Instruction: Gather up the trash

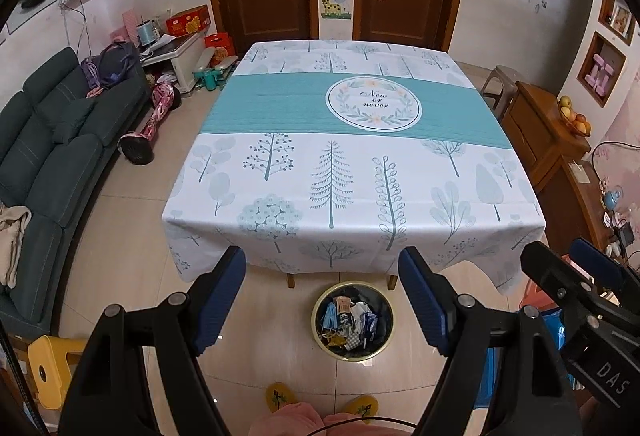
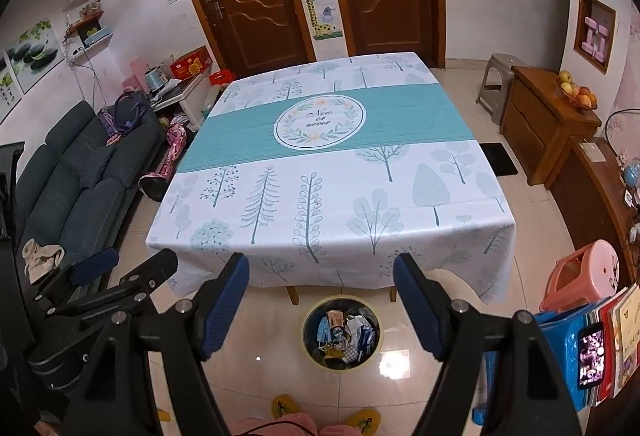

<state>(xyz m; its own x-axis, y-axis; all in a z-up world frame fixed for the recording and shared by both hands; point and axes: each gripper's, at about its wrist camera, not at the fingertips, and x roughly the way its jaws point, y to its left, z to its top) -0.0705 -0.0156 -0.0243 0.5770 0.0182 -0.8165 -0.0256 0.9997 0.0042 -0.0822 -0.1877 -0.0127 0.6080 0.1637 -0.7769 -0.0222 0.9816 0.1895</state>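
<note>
Task progress: the collecting is judged to be done or nearly so; no loose scrap can be seen on the table or on the floor around it.
Trash: crumpled wrappers, blue-and-white packets and bits of paper are heaped inside the bin, on the floor just near of the table's near edge.
Bin: a round waste bin with a pale yellow-green rim and a dark inside is stood between two wooden table legs; it looks about full.
What is left: nothing to pick up is shown; at most a last check of hidden floor.
Left gripper: the left gripper is held above the bin, jaws spread wide, nothing between them.
Right gripper: the right gripper is held likewise over the bin, jaws wide apart and empty.
Pads: ribbed blue pads are set on matte black plastic arms.
Tablecloth: a smooth, wipeable-looking cloth, white with pale tree prints and a teal band, is draped over the square top.
Floor: glossy beige tiles, reflecting light.
Person: yellow slippers and pink trouser legs are seen at the near edge.
</note>
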